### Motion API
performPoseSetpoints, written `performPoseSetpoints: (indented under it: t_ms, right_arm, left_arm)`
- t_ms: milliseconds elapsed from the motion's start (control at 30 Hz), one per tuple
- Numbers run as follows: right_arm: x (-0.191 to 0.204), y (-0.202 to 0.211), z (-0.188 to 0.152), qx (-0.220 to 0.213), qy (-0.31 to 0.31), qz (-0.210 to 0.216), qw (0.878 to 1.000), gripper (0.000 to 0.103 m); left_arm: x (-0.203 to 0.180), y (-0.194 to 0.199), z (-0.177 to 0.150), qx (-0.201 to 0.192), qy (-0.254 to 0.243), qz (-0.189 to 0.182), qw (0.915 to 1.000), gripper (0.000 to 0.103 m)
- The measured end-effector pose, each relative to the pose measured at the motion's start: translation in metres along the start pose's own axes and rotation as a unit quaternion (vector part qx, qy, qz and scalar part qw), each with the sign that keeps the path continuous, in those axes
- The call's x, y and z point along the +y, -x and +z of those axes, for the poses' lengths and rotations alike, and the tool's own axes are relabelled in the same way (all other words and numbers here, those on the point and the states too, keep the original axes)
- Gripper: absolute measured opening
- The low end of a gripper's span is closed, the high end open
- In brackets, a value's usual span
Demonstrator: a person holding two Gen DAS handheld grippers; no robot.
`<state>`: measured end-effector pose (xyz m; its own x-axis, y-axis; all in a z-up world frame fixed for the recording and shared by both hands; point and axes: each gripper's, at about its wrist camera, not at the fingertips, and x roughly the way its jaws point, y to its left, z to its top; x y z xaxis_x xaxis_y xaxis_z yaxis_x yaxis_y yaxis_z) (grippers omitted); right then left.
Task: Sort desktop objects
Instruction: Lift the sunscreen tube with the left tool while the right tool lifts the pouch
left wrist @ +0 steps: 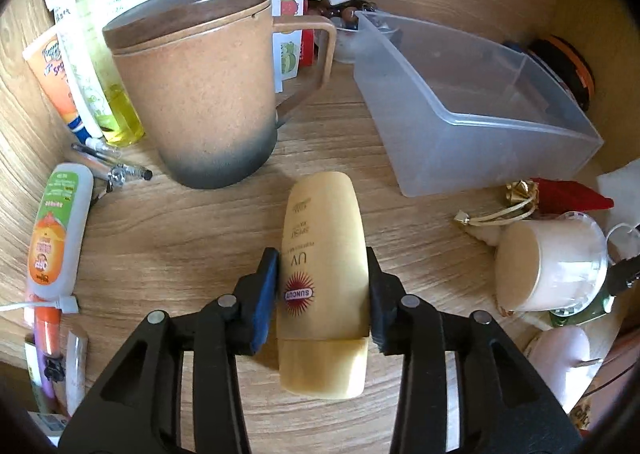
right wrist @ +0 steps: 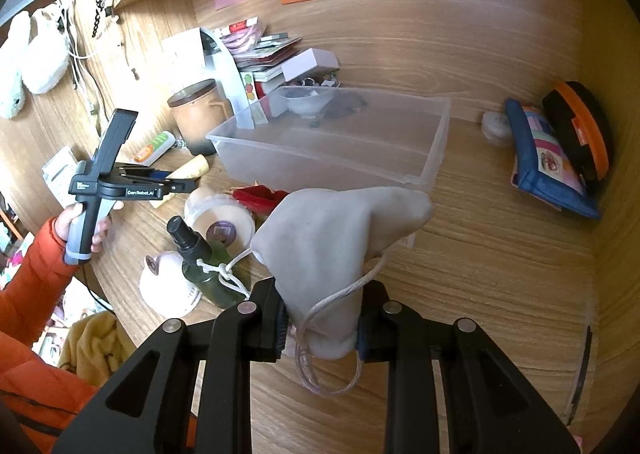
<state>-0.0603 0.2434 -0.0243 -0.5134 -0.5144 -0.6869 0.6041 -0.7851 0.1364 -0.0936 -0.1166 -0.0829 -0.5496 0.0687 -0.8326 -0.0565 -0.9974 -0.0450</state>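
Already clamped lengthwise in the left gripper [left wrist: 323, 290], the yellow sunscreen tube [left wrist: 323, 278] points toward the clear plastic bin [left wrist: 500, 142] at upper right; the right gripper [right wrist: 322, 318] pinches a grey drawstring pouch [right wrist: 332, 250].

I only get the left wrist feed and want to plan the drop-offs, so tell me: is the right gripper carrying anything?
Observer: Yes, the right gripper is shut on a grey drawstring pouch, its cord looping below the fingers.
Operator: Is the clear bin free inside?
Observer: From the right wrist view, the clear bin looks empty.
Operator: Anything beyond the bin I can't see?
Observer: A blue patchwork pouch leans beside the black and orange round case.
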Motion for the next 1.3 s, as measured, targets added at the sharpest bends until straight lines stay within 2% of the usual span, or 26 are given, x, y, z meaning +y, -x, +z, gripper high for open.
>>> performPoseSetpoints:
  t_ms: [100, 133, 200, 233, 300, 533, 633, 767, 1033, 1300]
  right_arm:
    - [-0.002, -0.002, 0.002, 0.001, -0.005, 0.003, 1.0, 0.023]
    - [-0.003, -0.003, 0.003, 0.001, -0.007, 0.003, 1.0, 0.023]
    - [-0.005, -0.005, 0.004, 0.002, -0.007, 0.002, 1.0, 0.023]
    - [-0.005, -0.005, 0.005, 0.002, -0.007, 0.002, 1.0, 0.023]
    - [-0.005, -0.007, 0.006, 0.003, -0.008, 0.003, 1.0, 0.023]
    - [-0.003, -0.014, 0.014, 0.006, -0.009, 0.015, 1.0, 0.023]
    - [-0.003, -0.013, 0.016, 0.003, -0.014, 0.016, 1.0, 0.023]
    - [-0.005, -0.01, 0.021, -0.002, -0.017, 0.006, 1.0, 0.023]
    - [-0.011, 0.0, 0.041, -0.02, -0.017, -0.004, 1.0, 0.023]
    - [-0.012, 0.0, 0.053, -0.035, -0.023, 0.006, 0.999, 0.023]
  left_arm:
    - [-0.007, 0.004, -0.002, -0.012, -0.016, 0.023, 0.9995, 0.036]
    - [-0.009, 0.007, -0.003, -0.019, -0.016, 0.024, 0.9994, 0.03]
    - [-0.011, 0.016, -0.004, -0.025, -0.009, 0.002, 0.9996, 0.025]
    - [-0.011, 0.02, -0.005, -0.022, -0.001, -0.025, 0.9994, 0.025]
    - [-0.013, 0.022, -0.008, -0.019, -0.003, -0.042, 0.9989, 0.025]
    - [-0.01, 0.011, -0.013, -0.001, -0.012, -0.014, 0.9998, 0.028]
    - [-0.021, 0.008, -0.014, -0.01, -0.037, 0.016, 0.9991, 0.027]
    - [-0.02, 0.014, -0.01, -0.033, -0.023, 0.011, 0.9991, 0.026]
    - [-0.014, 0.062, 0.002, -0.106, -0.005, 0.001, 0.9944, 0.024]
    - [-0.017, 0.073, 0.0, -0.111, 0.005, -0.004, 0.9938, 0.024]
